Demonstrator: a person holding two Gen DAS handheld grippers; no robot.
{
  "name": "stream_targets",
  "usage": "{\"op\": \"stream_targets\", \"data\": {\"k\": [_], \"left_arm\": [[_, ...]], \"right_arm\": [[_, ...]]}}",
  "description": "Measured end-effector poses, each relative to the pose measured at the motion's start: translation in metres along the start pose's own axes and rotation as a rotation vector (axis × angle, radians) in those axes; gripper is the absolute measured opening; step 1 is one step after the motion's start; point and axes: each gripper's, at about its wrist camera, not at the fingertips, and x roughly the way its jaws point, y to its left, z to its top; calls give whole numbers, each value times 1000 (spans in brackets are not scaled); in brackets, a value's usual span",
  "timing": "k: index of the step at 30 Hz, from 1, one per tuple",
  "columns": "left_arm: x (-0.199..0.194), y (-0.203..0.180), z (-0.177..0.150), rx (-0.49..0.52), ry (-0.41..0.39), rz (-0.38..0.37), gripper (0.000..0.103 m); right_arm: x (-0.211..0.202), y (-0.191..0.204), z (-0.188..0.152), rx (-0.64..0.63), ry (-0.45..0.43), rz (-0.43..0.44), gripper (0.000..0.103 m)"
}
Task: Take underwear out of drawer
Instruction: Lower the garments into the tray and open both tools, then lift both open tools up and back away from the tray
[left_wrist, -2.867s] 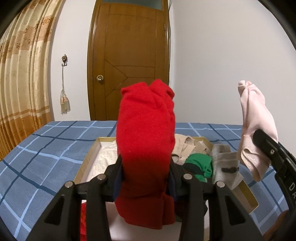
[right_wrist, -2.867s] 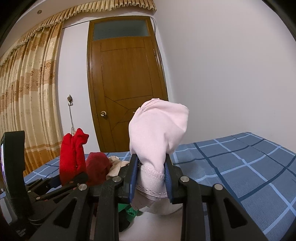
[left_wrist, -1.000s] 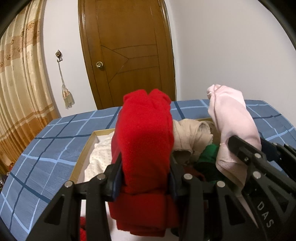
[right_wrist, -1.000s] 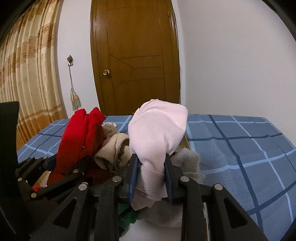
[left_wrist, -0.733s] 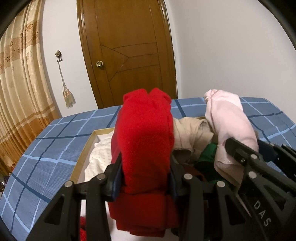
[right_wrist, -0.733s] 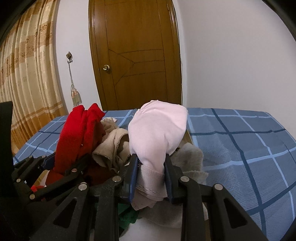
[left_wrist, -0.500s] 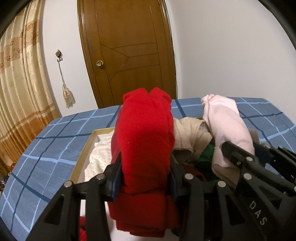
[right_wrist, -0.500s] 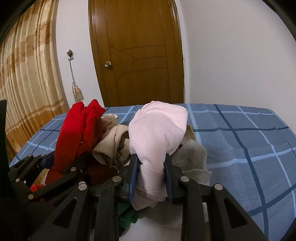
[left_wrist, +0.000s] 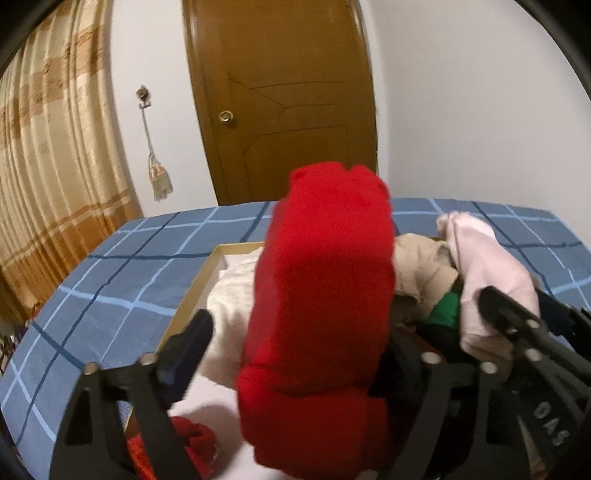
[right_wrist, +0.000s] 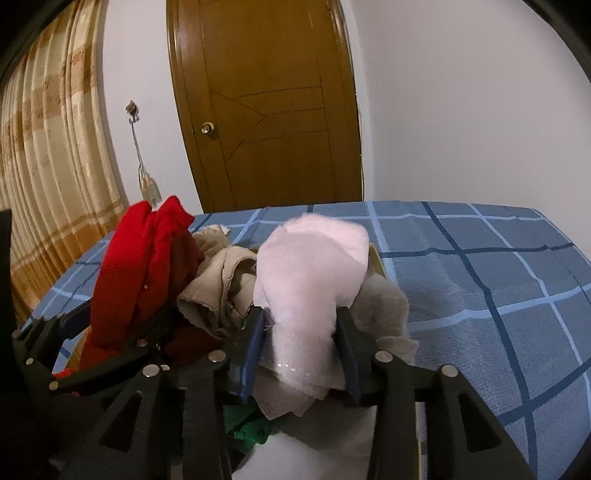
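Note:
A folded red underwear (left_wrist: 325, 277) stands upright between the jaws of my left gripper (left_wrist: 295, 332), which are opening. The left finger (left_wrist: 192, 336) is clear of the cloth, and the right finger is hidden behind it. My right gripper (right_wrist: 301, 332) has a pale pink underwear (right_wrist: 314, 266) between its pads. Its jaws are also opening, but the cloth still fills the gap and touches both pads. Both garments sit over the tan-rimmed drawer box (left_wrist: 192, 291) on the bed. The right gripper (left_wrist: 517, 325) shows at the right of the left wrist view.
In the box lie a beige garment (left_wrist: 421, 266), a green one (left_wrist: 443, 314), a white cloth (left_wrist: 232, 295), a grey one (right_wrist: 388, 306) and a red item (left_wrist: 192, 450). The blue plaid bedcover (right_wrist: 498, 295) spreads around it. A wooden door (right_wrist: 266, 110) and curtain (left_wrist: 48, 184) stand behind.
The left jaws have sprung wide and the left finger has come off the red underwear. The right jaws have widened a little and the pink cloth has puffed out between them.

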Motion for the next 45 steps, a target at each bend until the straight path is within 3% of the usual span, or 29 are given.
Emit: {"op": "stream_targets", "data": {"k": [2,5,10,17,33,45], "left_arm": [[0,4,0,-18,-3,-6,102],[-4,4,-1,-15,-29,-12,102],[-17,14,-3,-58,-102,-18,102],[-33,16,-6,-68,-195,-21,102],[-48,19,-13,-73,-251,-36,103],[-59,22,-21,-67,-254,-46,103]], "right_arm": [[-7,-2,-1,10,-33,8,47],[-23,0,-3,10,-110,9,64],[-65,9,-13,-12,-332,-67,75],[-72,-2,-16,56,-351,-104,75],[-101,-1,-29,98,-441,-129,75],[-107,4,-34,98,-441,-126,75]]}}
